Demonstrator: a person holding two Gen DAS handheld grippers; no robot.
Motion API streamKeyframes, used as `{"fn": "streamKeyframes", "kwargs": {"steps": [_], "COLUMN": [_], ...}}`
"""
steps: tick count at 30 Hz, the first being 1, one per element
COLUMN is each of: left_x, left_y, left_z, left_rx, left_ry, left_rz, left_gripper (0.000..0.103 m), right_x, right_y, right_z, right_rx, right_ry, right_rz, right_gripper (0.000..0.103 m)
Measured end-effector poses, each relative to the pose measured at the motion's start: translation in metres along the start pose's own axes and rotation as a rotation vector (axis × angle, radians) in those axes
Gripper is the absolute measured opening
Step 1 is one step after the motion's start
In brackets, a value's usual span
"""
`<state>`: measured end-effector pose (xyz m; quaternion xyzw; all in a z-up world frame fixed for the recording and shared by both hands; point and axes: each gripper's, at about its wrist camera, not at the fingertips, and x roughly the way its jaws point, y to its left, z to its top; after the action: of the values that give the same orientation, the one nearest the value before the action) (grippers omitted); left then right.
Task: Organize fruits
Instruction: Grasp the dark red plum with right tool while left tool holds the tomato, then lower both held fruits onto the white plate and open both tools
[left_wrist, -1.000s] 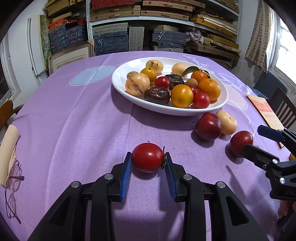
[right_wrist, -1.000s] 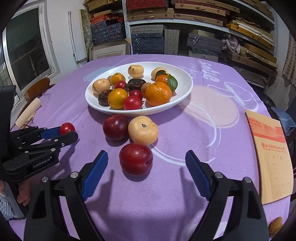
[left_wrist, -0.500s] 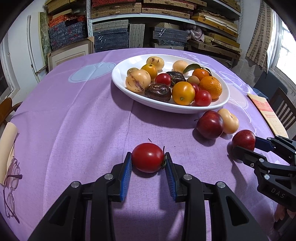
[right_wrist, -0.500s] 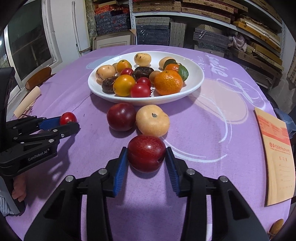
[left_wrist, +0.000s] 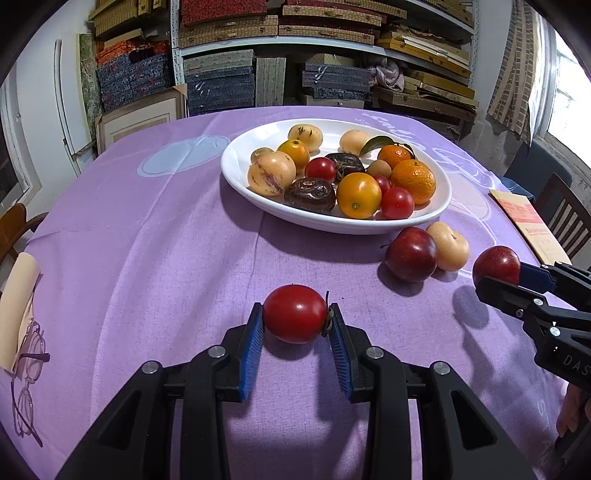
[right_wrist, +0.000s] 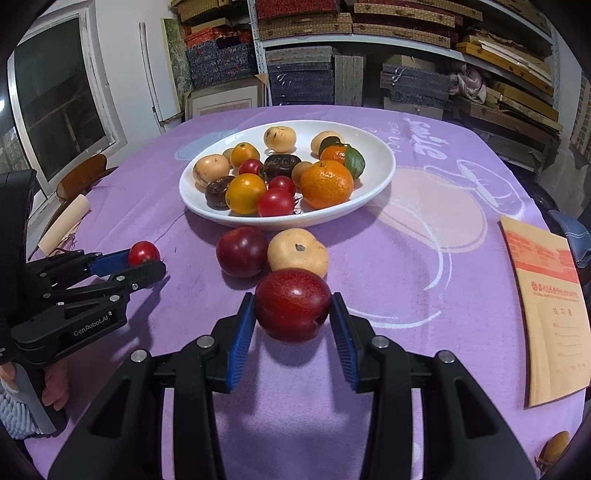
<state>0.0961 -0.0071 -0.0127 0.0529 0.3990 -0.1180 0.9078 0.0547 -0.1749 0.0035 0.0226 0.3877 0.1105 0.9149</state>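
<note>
Since the earlier frames the right gripper (right_wrist: 293, 314) has closed its wide-spread jaws onto the dark red round plum (right_wrist: 292, 305) and now carries it just clear of the purple tablecloth (right_wrist: 424, 258), its shadow lying beneath it; the left gripper (left_wrist: 295, 323) keeps its narrow grip on the small glossy red tomato (left_wrist: 295, 313); "GenRobot.AI" is printed in white on the left gripper's black body, "DAS" shows on the right one, and "Smile" is written in white on the cloth; an orange-printed brown paper envelope (right_wrist: 546, 295) lies at the right edge, its characters too small to read; the white oval ceramic bowl (right_wrist: 380, 162) of oranges, tomatoes and dark fruits sits beyond, with a second dark red plum (right_wrist: 242, 251) and a pale yellow round fruit (right_wrist: 297, 251) touching one another just before it, directly between the held plum and the bowl; purple-rimmed glasses (left_wrist: 26, 387) rest at the left; both pairs of blue ribbed pads press their fruit's sides.
</note>
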Motion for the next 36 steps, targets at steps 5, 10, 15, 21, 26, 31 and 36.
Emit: {"fn": "streamKeyframes", "kwargs": {"steps": [5,10,15,21,26,31,36], "left_x": [-0.007,-0.012,-0.012,-0.015,-0.004,0.023,0.047], "left_y": [-0.007,-0.01,-0.01,-0.015,-0.018,-0.022,-0.022], "left_z": [0.001,0.006,0.014,0.04,0.073,0.101,0.119], "left_rx": [0.028,0.03,0.032,0.069,0.056,0.038,0.025], "left_ry": [-0.039,-0.06,-0.06,-0.091,-0.091,-0.059,-0.035], "left_rz": [0.029,0.026,0.029,0.036,0.009,-0.006,-0.001], "left_gripper": [0.035,0.035,0.035,0.035,0.035,0.035,0.04], "right_x": [-0.006,-0.011,-0.016,-0.018,-0.005,0.032,0.064], "right_y": [-0.001,-0.004,-0.011,-0.017,-0.017,-0.025,-0.02], "right_z": [0.001,0.004,0.01,0.039,0.081,0.114,0.134], "right_rx": [0.006,0.022,0.05,0.038,0.018,0.046,0.012], "right_ry": [-0.021,-0.036,-0.048,-0.048,-0.075,-0.054,-0.027], "right_rz": [0.004,0.005,0.016,-0.004,-0.035,-0.043,-0.058], "right_gripper": [0.04,0.04,0.04,0.04,0.04,0.04,0.041]}}
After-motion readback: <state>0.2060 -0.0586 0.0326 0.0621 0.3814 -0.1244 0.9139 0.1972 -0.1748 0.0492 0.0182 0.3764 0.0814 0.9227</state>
